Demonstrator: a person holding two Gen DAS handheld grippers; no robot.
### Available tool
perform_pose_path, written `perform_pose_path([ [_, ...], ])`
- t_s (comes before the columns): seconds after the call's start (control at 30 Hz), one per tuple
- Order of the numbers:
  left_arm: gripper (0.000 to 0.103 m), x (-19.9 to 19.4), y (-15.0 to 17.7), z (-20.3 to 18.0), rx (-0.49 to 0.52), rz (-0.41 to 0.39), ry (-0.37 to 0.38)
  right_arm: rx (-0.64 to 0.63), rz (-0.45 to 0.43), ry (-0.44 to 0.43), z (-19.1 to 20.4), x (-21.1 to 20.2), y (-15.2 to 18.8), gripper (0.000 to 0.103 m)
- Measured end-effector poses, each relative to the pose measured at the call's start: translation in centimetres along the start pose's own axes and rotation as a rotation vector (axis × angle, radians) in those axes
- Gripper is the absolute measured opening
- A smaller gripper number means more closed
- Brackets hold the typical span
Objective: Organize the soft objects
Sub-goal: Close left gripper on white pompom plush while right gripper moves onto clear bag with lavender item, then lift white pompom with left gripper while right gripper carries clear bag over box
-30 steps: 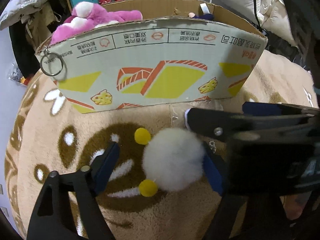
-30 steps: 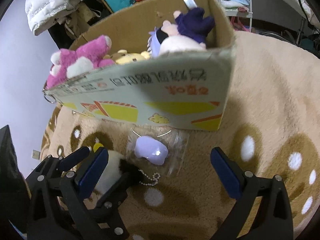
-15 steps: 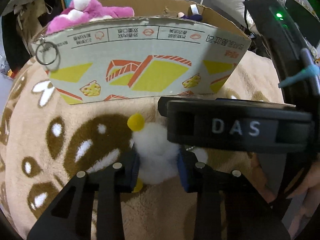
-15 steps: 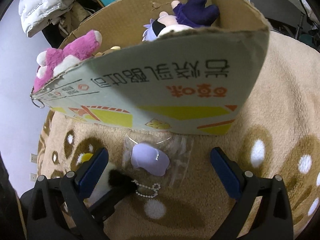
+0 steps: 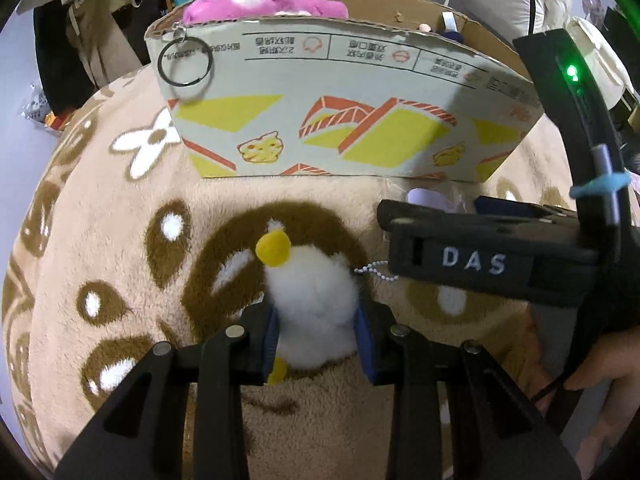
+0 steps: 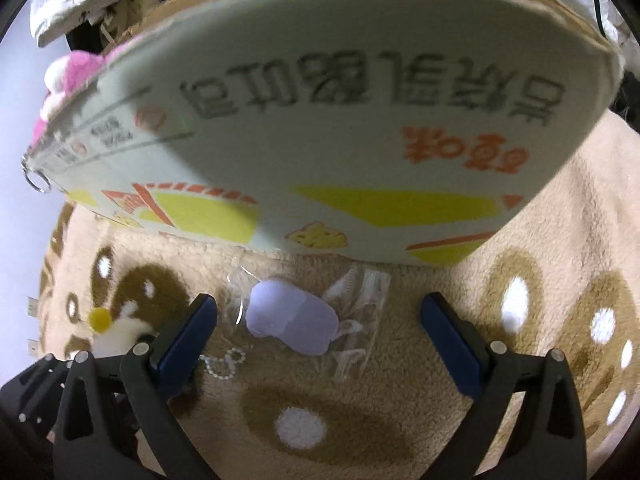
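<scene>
Beige plush blanket (image 5: 100, 240) with brown-and-white patterns covers the whole work surface. Low on it, the left gripper (image 5: 318, 338) is clenched on a white pompom toy (image 5: 314, 300), its blue pads pressing both sides; a yellow ball sticks out ahead of the tips. Beyond it stands a printed cardboard box (image 5: 340, 120) with a pink plush (image 5: 260, 0) inside and a metal ring (image 5: 185, 62) on its corner. The right gripper (image 6: 320, 336) stands released, jaws wide, straddling a lavender toy in a clear bag (image 6: 292, 320) just before the box wall.
</scene>
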State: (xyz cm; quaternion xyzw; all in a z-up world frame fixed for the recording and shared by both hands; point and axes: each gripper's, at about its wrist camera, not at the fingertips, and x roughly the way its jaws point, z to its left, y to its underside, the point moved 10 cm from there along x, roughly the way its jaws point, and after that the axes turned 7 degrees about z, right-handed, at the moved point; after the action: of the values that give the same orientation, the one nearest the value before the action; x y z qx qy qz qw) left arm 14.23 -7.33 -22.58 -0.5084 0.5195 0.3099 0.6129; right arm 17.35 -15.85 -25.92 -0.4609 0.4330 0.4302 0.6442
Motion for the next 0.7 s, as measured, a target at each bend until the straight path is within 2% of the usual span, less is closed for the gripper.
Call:
perform_pose_path([
  [0.2, 0.032, 0.1, 0.1, -1.2, 0.031, -0.007, -0.031, 0.000, 0.003, 0.062, 0.3, 0.3, 0.2, 0.101],
  [0.33, 0.032, 0.0, 0.1, -0.6, -0.025, -0.011, -0.005, 0.016, -0.006, 0.087, 0.0, -0.4, 0.5, 0.081],
  [0.5, 0.031, -0.5, 0.0, -1.3, 0.034, -0.036, -0.064, 0.009, -0.014, 0.068, 0.2, -0.7, 0.5, 0.075],
  [0.7, 0.031, -1.4, -0.2, -0.8, 0.005, -0.061, -0.049, 0.013, -0.029, 0.039, -1.7, -2.0, 1.2, 0.070],
])
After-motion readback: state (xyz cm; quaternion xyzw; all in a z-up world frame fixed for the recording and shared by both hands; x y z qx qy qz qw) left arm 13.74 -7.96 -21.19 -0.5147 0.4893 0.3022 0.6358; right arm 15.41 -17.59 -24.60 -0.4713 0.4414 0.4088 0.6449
